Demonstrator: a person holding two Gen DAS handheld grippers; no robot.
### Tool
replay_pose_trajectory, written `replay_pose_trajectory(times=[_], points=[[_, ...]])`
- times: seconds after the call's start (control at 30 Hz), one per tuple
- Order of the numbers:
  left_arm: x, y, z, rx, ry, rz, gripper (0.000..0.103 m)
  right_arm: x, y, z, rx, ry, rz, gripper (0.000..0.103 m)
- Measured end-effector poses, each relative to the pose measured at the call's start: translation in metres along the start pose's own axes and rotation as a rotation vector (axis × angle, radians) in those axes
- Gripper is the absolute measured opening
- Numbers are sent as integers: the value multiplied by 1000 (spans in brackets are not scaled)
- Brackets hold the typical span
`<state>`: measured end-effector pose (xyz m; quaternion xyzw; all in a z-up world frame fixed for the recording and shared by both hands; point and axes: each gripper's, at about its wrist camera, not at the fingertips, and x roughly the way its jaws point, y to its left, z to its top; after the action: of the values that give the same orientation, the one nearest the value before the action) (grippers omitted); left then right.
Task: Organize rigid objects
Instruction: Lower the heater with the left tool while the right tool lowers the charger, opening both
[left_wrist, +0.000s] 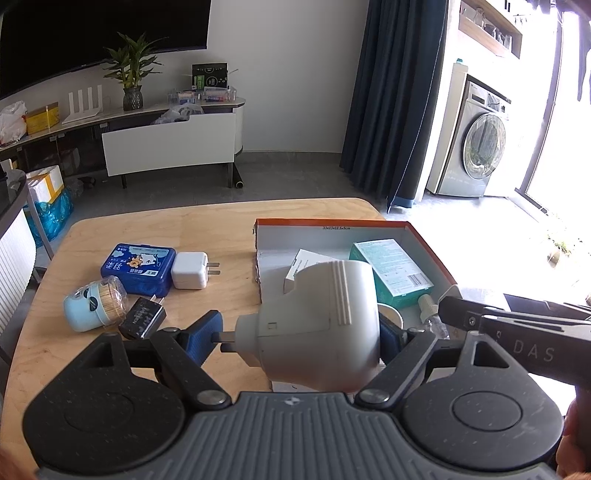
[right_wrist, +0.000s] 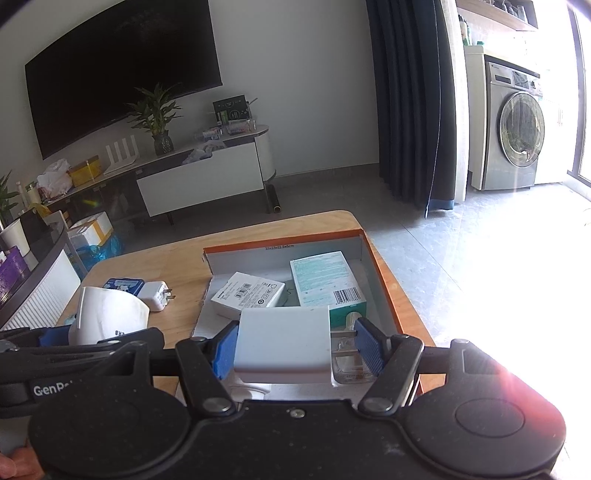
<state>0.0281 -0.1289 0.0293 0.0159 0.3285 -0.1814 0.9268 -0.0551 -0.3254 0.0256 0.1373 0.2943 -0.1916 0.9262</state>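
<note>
My left gripper (left_wrist: 301, 338) is shut on a large white plug adapter (left_wrist: 317, 325), its prongs pointing left, held above the near-left edge of the orange-rimmed shoe box (left_wrist: 428, 240). My right gripper (right_wrist: 295, 349) is shut on a white square charger block (right_wrist: 282, 341) with a clear plug end, held over the box's near part (right_wrist: 384, 280). In the box lie a teal carton (right_wrist: 327, 284) and a white flat carton (right_wrist: 247, 295). The left gripper's adapter (right_wrist: 109, 314) also shows in the right wrist view.
On the wooden table (left_wrist: 92, 236) left of the box lie a blue case (left_wrist: 138, 267), a small white charger (left_wrist: 190, 271), a black charger (left_wrist: 142, 319) and a light-blue toothpick jar (left_wrist: 94, 306). A small bottle (left_wrist: 428, 306) lies in the box's near right corner.
</note>
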Motion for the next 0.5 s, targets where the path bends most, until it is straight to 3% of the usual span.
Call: replay_pose_trajectory(times=[0.5], points=[[19, -5, 20, 7, 9, -21, 86, 19, -7, 19, 2, 14, -10, 80]])
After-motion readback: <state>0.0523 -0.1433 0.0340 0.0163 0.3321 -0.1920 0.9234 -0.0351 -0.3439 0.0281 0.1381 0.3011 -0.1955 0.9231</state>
